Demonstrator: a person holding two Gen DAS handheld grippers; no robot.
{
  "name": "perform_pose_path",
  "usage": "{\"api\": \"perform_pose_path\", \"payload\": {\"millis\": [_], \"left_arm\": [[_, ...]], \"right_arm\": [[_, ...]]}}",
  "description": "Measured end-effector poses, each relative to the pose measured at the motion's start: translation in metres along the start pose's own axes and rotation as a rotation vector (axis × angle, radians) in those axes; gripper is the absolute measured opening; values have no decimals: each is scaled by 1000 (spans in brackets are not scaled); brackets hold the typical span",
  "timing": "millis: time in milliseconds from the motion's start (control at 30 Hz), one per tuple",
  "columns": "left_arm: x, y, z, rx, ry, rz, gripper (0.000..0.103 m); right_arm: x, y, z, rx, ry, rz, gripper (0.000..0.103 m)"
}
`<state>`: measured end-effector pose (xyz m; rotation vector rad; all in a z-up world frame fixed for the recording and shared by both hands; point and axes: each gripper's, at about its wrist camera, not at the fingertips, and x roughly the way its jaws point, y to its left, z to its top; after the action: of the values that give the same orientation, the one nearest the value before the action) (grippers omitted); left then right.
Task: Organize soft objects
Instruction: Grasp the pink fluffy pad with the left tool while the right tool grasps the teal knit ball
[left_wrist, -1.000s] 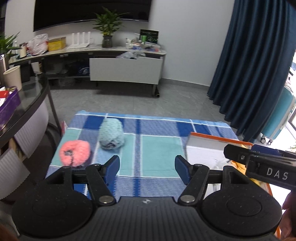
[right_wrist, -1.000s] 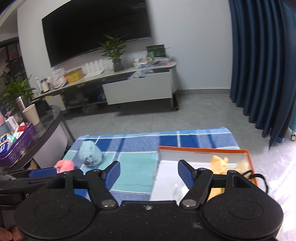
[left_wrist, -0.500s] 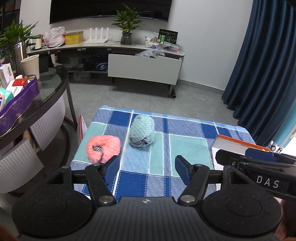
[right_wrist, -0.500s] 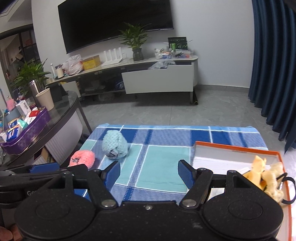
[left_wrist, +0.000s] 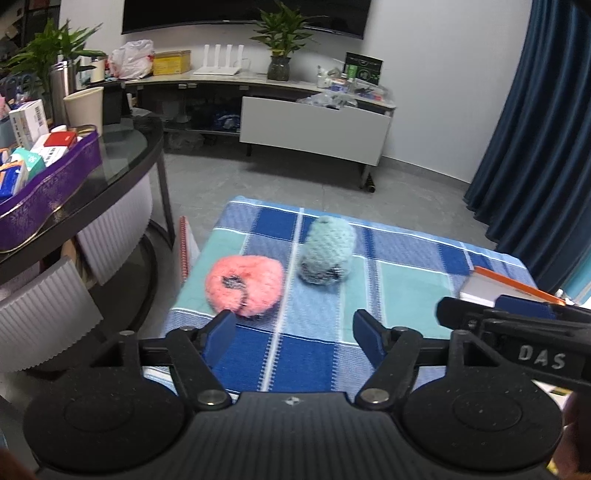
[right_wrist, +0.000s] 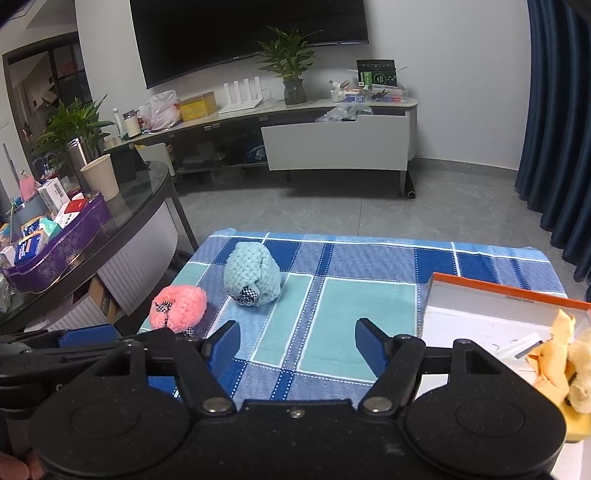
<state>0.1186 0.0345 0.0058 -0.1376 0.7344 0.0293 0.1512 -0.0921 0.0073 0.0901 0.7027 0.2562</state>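
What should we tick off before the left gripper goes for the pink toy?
1. Left gripper empty, jaws opening: ok.
2. Pink plush toy lies free on the checked cloth, just ahead of the left finger: ok.
3. Clear of the teal knitted toy: ok, a gap shows.
4. Right gripper open and empty: ok.
5. Orange-rimmed box has room beside the yellow plush: ok.
6. Jaws wide enough for the toy: cannot tell.
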Motion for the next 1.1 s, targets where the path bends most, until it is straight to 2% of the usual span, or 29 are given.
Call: {"api": "perform_pose_path", "payload": {"millis": [100, 267, 433, 567, 633, 700, 767, 867, 967, 1100], "left_arm": [[10, 11, -2, -3, -4, 32, 85], [32, 30, 3, -31, 5, 65, 92], [56, 31, 12, -9, 4, 73, 98], [77, 32, 15, 12, 22, 93, 99], [84, 34, 15, 12, 26, 80, 96], [89, 35, 14, 13, 28, 65, 81], [91, 37, 15, -9, 39, 11, 63], [84, 31, 12, 31, 15, 9, 60], [76, 33, 9, 17, 4, 1, 59], [72, 37, 8, 2, -6, 14, 59]], "right_arm": [[6, 2, 0, 1, 8, 11, 82], [20, 1, -1, 4, 17, 32, 82], [37, 3, 2, -7, 34, 33, 82], [50, 3, 7, -1, 35, 44, 82], [56, 4, 12, -3, 31, 58, 82], [65, 7, 16, -16, 32, 65, 82], [75, 10, 21, -26, 37, 72, 82], [93, 14, 28, -4, 52, 120, 83], [113, 20, 35, 20, 68, 143, 87], [139, 32, 39, -2, 80, 110, 88]]}}
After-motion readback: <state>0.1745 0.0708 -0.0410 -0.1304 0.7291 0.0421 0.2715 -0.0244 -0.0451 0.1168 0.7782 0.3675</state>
